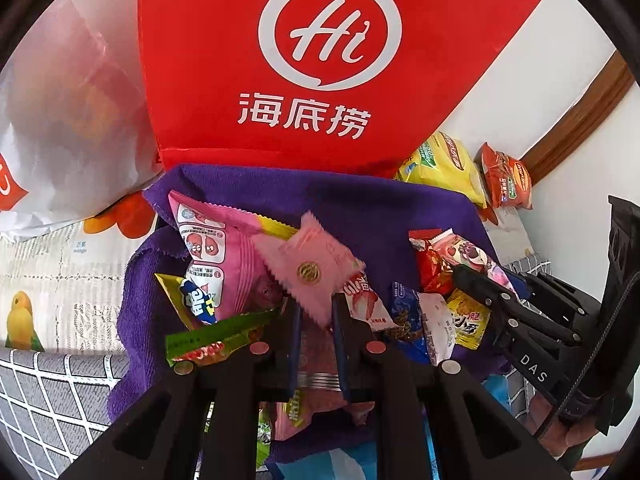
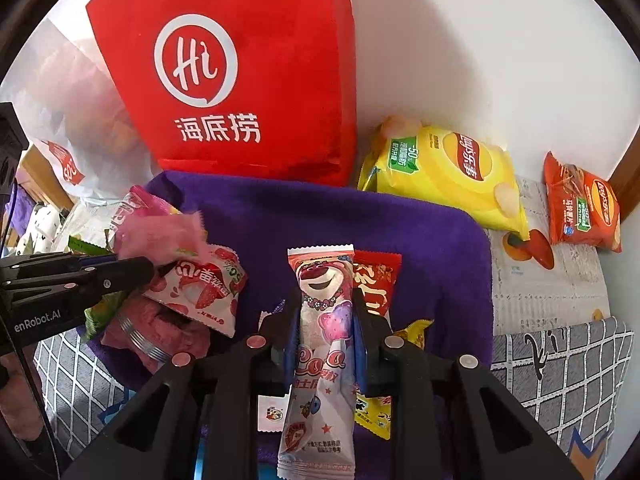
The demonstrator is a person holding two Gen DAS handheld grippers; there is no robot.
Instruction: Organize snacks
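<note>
My left gripper is shut on a small pink square snack packet and holds it above the purple towel; it also shows blurred in the right wrist view. My right gripper is shut on a long pink bear-print snack bar, lifted a little over the towel. Several snack packets lie heaped on the towel: a big pink packet, a strawberry packet, a red packet. The right gripper also shows at the right of the left wrist view.
A red bag with a white "Hi" logo stands behind the towel against the wall. A white plastic bag sits to its left. A yellow chips bag and an orange chips bag lie at the right by the wall.
</note>
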